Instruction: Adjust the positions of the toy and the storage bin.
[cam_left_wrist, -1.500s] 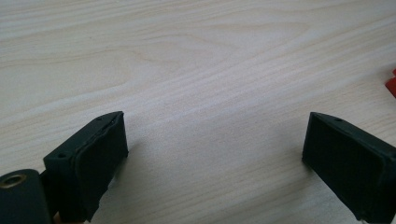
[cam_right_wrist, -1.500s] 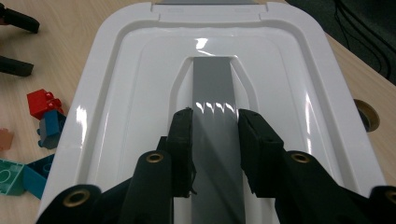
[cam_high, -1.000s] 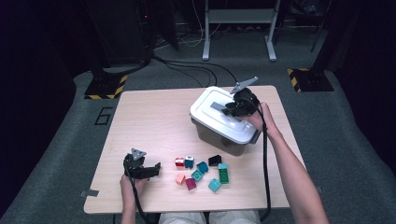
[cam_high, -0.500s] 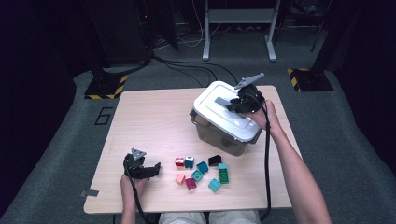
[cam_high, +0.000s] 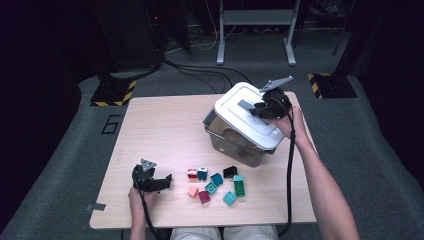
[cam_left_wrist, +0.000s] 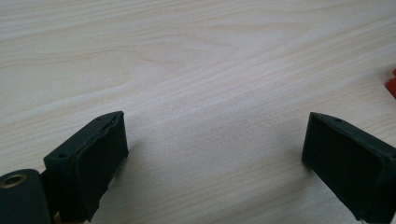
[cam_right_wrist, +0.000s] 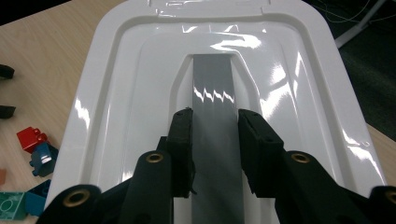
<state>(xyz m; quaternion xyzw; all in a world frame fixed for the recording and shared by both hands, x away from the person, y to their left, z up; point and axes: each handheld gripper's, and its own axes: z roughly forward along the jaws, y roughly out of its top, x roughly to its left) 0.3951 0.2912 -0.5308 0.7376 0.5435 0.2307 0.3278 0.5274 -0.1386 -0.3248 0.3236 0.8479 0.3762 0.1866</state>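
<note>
Our right tool (cam_right_wrist: 215, 135) has its two black jaws closed on the grey handle (cam_right_wrist: 212, 93) that runs down the middle of the white lid (cam_right_wrist: 116, 93); the pads press on the handle's two long edges, one on each side. In the high view the right tool (cam_high: 260, 107) sits on the lid (cam_high: 235, 107), which is tilted, its far end raised and its near-right end low against the clear bin (cam_high: 235, 142) below it. The bin stands on the right half of the surface (cam_high: 165, 130), toward the far edge.

Our left tool (cam_left_wrist: 215, 149) has its jaws spread wide with nothing between them but bare wood. In the high view the left tool (cam_high: 160, 182) is low at the near-left part of the surface, well apart from the bin.

Between the two, near the front edge, lies a loose cluster of small building blocks (cam_high: 215, 182): red, blue, teal, pink, magenta, green and one black. The nearest, a red block (cam_high: 192, 173), lies near the left tool and apart from it. The right tool's view catches a few blocks beside the lid's left rim, among them a red one (cam_right_wrist: 31, 138).
</note>
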